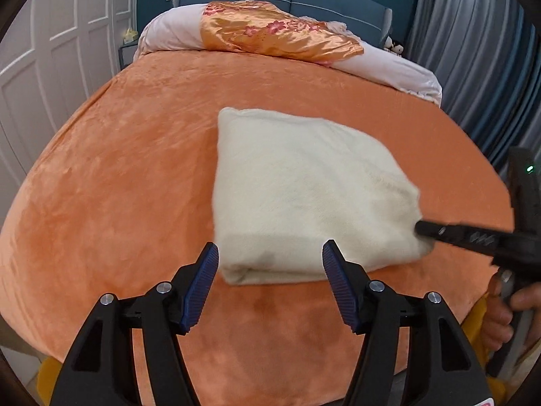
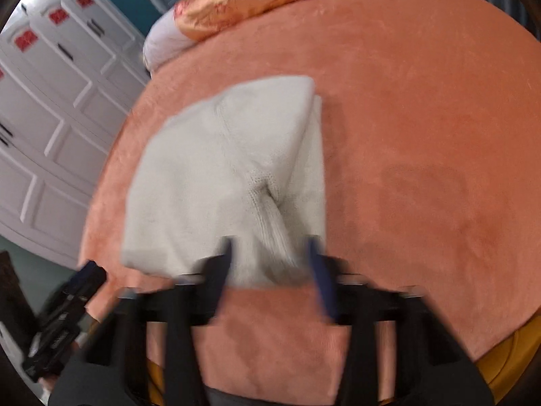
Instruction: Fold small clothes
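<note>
A cream knitted garment (image 1: 304, 189) lies folded into a thick rectangle on the orange bedspread (image 1: 118, 169). My left gripper (image 1: 268, 253) is open and empty, its blue pads just above the garment's near edge. My right gripper (image 1: 422, 228) comes in from the right, its fingertips at the garment's near right corner. In the blurred right wrist view the right gripper (image 2: 270, 247) is open with the garment's (image 2: 219, 176) near edge between its fingers. The left gripper (image 2: 67, 308) shows at the lower left there.
A rolled pink quilt with an orange satin flowered cover (image 1: 277, 34) lies at the head of the bed. White wardrobe doors (image 1: 50, 50) stand to the left and grey curtains (image 1: 473, 50) to the right. The bed's near edge (image 1: 270, 385) is below my left gripper.
</note>
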Demonstrator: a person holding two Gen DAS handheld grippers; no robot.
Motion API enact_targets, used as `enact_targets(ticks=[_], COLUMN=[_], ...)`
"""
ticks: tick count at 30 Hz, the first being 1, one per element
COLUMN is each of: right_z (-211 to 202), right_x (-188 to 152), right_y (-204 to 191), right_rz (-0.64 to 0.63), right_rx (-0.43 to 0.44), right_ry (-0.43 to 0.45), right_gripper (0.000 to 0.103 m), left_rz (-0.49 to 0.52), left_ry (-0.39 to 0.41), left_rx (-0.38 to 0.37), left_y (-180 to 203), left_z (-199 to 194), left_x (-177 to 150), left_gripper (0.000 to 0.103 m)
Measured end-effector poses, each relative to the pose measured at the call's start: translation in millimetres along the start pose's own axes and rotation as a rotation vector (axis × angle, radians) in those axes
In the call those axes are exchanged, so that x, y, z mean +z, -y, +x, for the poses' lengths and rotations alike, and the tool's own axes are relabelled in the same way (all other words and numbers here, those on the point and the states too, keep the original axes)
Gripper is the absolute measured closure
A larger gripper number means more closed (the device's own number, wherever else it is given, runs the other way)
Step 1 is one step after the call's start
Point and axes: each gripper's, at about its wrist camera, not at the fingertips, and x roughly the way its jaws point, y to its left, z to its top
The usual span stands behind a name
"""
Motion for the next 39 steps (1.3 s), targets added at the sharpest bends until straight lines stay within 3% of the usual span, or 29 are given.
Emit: enact_targets(ticks=[2,5,8,10,12,18,21,23,28,31,36,39], right_z=[-13,-22,6,40,31,-3,29,41,6,-20,-39,-33], right_x=[3,7,8,1,2,16,12,7,-2,-22,-64,-85], right_y=[-11,-24,-11,8,10,-21,-22,-12,0,5,6,9], right_rz=[-0.055,-0.119,-0.111,-0.075,-0.036,-0.121,-0.191,-0.180,-0.106,-0.121,-0.145,-0.122], right_rx=[0.004,-0.026,-0.109,-0.140,-0.112,-0.156,-0.243,-0.249,-0.213,-0.236,-0.271,-0.278], right_ry=[0.049,0.095,0.028,-0.105,-0.078,0.066,-0.013,-0.034,0.012,0.055,0.102,0.105], right_gripper=[0.090,0.090,0.090,0.089,0.089,0.089,0.088,0.086,0.075,0.069,0.045,0.038], left_rz=[-0.010,-0.016,-0.035,-0.044,-0.088,-0.096,-0.090,-0.085,-0.069,-0.051,-0.068,-0.099], left_ry=[0.030,0.011,-0.068,-0.147,-0.195,-0.188,-0.190,-0.195,-0.188,-0.183,-0.176,-0.191], left_rx=[-0.012,0.011,0.059,0.102,0.088,0.089,0.099,0.105,0.132,0.160,0.178,0.175], left_y=[3,2,-5,-10,-19,-21,-20,-19,-16,-9,1,3], left_z=[-5,6,36,59,70,70,72,72,69,64,58,60], left_x=[7,14,11,3,-6,-12,-14,-14,-16,-24,-47,-62], left_gripper=[0.042,0.042,0.042,0.042,0.042,0.041,0.040,0.038,0.038,0.038,0.032,0.030])
